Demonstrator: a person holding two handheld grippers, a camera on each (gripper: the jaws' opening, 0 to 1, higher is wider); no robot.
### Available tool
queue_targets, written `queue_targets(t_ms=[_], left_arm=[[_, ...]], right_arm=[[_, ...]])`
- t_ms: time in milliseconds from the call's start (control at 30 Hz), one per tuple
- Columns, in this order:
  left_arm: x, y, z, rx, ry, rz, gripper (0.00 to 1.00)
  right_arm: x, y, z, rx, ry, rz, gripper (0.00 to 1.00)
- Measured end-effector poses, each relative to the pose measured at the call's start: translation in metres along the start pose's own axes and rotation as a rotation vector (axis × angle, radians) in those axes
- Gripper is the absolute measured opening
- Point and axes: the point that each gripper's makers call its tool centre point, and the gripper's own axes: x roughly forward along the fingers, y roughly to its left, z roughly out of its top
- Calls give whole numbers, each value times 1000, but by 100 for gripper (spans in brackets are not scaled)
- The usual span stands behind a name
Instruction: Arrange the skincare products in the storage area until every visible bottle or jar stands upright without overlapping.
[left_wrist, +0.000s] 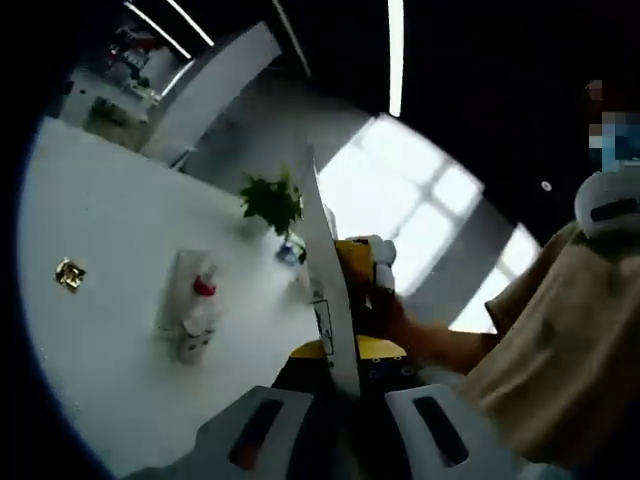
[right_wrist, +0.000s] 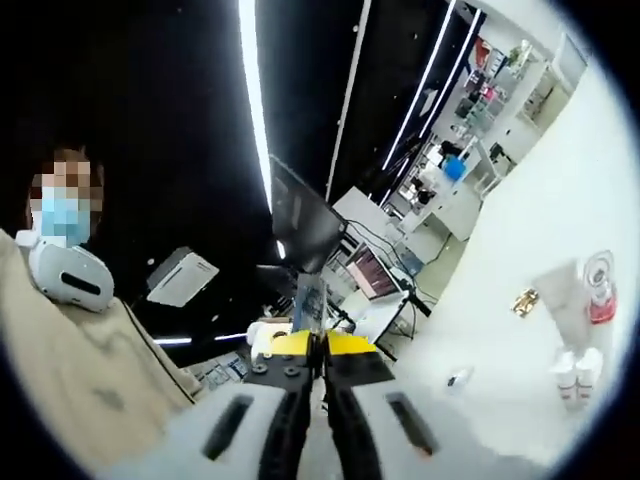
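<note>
Skincare products stand on a white table: red-capped white bottles beside a pale box. In the right gripper view they show as small white bottles and a red-banded container. A thin flat panel rises edge-on between the wide-apart jaws of my left gripper, which is open. My right gripper is shut on the same panel; its yellow body faces the left gripper from just beyond the panel.
A small gold object lies on the table left of the bottles, also seen as a gold object. A green plant stands at the table's far edge. A person in a tan top stands close on the right. Shelves line the room behind.
</note>
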Motion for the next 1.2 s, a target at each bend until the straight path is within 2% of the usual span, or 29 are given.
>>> queue_targets(t_ms=[67, 133, 233, 433, 467, 500, 667, 767, 867, 1033, 1200], left_arm=[[0, -1, 5, -46, -39, -15, 0], [-1, -2, 13, -97, -91, -40, 0], [-1, 0, 19, -146, -132, -53, 0], [3, 8, 16, -161, -112, -44, 0], [3, 9, 16, -156, -113, -46, 0], [4, 11, 16, -157, -108, -41, 0], [4, 20, 13, -167, -97, -33, 0], [3, 25, 7, -182, -82, -27, 0], [-3, 35, -1, -185, -68, 10, 2], [-6, 44, -9, -217, -60, 29, 1], [-12, 58, -18, -248, -62, 77, 2]], right_arm=[[0, 0, 2, -27, -32, -3, 10], [1, 4, -3, 6, -30, 19, 13], [3, 5, -10, 53, -40, 21, 19], [5, 6, -23, 107, -57, 18, 12], [5, 2, -19, 124, -87, -3, 9], [4, -2, -21, 172, -87, -18, 7], [-1, -12, -22, 238, -90, -39, 5], [-7, -22, -14, 283, -139, -60, 4], [-14, -33, -10, 310, -165, -92, 3], [-13, -42, -23, 336, -137, -138, 2], [-13, -61, -40, 376, -105, -221, 2]])
